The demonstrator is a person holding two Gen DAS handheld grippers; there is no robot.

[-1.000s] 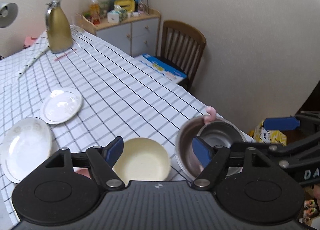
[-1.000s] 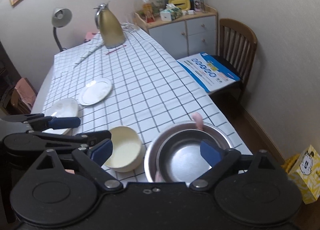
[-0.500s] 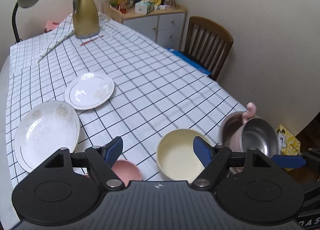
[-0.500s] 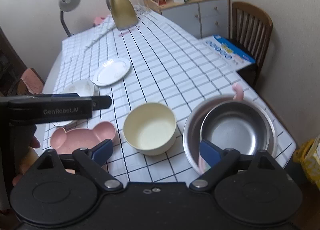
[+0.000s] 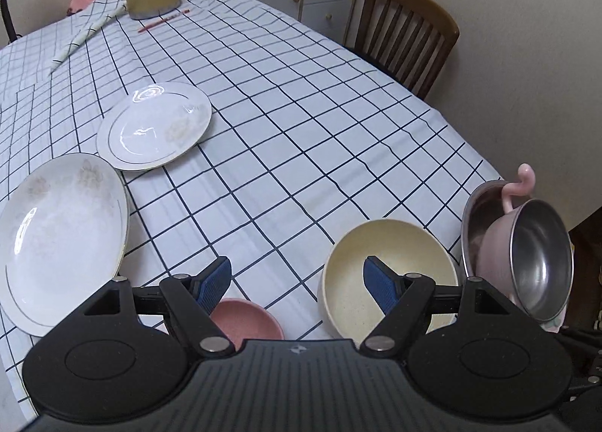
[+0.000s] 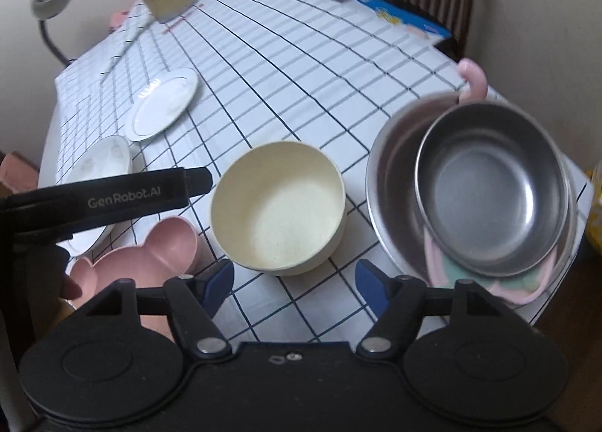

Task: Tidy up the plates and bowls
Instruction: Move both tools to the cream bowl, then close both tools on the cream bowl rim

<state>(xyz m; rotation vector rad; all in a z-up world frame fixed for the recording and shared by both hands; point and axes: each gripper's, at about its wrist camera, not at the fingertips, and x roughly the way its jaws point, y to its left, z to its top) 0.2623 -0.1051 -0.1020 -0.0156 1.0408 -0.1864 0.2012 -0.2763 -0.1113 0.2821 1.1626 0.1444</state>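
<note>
Two claws wide, empty: left claw [image 5: 297, 283], right claw [image 6: 293, 279] | cream bowl [image 6: 278, 208] just ahead, loose on worktop [image 5: 301, 101] | steel bowls [image 6: 489, 187] nested | two plates [image 5: 154, 125] unstacked | judged: mostly undone

The left hand-held gripper [image 5: 297, 279] is seen across the lower part of the left wrist view as a matte black body with a ribbed centre panel and a small pale emblem. Two round black discs are set at its sides, each marked with a raised oval. Black linkage arms are fastened by silver round pivots, and blue ribbed pads [image 5: 216, 281] are carried at the fingertips. The same build is shown by the right hand-held gripper [image 6: 294, 281] in the lower part of its view. "GenRobot.AI" is printed in grey on a black bar at centre left of the right wrist view, and bare skin is glimpsed below it.
</note>
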